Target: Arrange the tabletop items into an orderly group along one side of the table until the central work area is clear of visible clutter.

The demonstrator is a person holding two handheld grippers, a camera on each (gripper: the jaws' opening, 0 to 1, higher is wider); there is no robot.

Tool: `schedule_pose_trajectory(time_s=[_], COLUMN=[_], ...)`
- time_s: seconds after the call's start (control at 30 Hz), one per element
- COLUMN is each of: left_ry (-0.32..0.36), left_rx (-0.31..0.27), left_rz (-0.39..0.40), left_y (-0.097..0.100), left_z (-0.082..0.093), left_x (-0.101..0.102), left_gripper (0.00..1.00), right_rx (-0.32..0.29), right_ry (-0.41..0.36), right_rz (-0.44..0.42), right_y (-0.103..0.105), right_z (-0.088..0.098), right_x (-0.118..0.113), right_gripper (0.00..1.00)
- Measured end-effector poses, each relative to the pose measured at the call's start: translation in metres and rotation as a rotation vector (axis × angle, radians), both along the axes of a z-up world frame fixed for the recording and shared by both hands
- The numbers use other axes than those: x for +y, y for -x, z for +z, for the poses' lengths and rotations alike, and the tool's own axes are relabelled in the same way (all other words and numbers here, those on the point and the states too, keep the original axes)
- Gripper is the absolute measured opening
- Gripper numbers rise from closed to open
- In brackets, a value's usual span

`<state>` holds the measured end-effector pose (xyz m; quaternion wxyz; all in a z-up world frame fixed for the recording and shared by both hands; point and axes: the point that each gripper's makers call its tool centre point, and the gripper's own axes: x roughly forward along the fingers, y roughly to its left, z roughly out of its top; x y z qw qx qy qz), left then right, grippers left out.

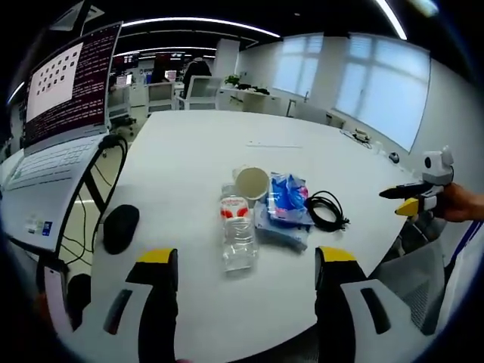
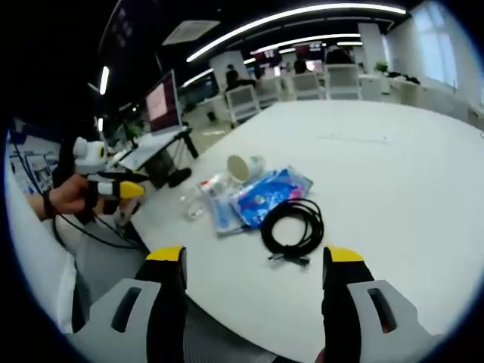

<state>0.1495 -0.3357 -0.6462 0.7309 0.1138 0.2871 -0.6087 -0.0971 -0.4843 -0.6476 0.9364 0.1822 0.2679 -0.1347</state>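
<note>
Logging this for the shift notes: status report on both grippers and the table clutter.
Left gripper and right gripper open, holding nothing. Bottle, cup, blue packet, black cable clustered near table edge, untouched. Nothing blocking approach.

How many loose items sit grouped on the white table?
4: a bottle lying down, a cup on its side behind it, a blue packet beside them, a black cable coiled at the end. Others may be hidden.

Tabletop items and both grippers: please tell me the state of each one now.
Plastic bottle: lying on its side, looks empty.
Paper cup: tipped over, mouth showing.
Blue packet: lying flat.
Black cable: coiled.
Laptop: open, screen lit.
Left gripper: open, holding nothing.
Right gripper: open, holding nothing.
</note>
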Motion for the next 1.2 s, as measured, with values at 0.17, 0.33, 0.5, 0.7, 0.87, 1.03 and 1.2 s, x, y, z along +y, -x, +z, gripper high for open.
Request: schedule_pose_trajectory(time_s=[0.17, 0.33, 0.5, 0.7, 0.87, 1.03, 1.2], left_ry=[0.003, 0.005, -0.002, -0.017, -0.020, -0.018, -0.016], left_rx=[0.001, 0.003, 0.003, -0.014, -0.012, -0.009, -0.008], left_rz=[-0.007, -0.012, -0.013, -0.016, -0.020, -0.021, -0.019], left_y=[0.001, 0.001, 0.001, 0.002, 0.002, 0.002, 0.002], left_z=[0.001, 0.001, 0.001, 0.000, 0.000, 0.000, 0.001], left_x=[-0.001, -0.004, -0.005, -0.007, -0.007, -0.009, -0.010], left_gripper=[0.75, 0.75, 0.75, 0.75, 0.75, 0.75, 0.75], right_rx=[0.006, 0.007, 0.005, 0.002, 0.003, 0.001, -0.002], right_ry=[-0.001, 0.001, 0.001, -0.003, -0.006, -0.010, -0.007], right_rz=[0.006, 0.009, 0.006, 0.008, 0.009, 0.007, 0.002], right_y=[-0.003, -0.005, -0.004, -0.003, -0.002, -0.002, 0.000], right_z=[-0.001, 0.000, 0.000, 0.000, -0.002, -0.003, -0.002], right_x=[0.002, 0.001, -0.002, -0.001, 0.000, -0.001, -0.002], right_gripper=[0.72, 0.72, 0.73, 0.74, 0.74, 0.74, 0.75])
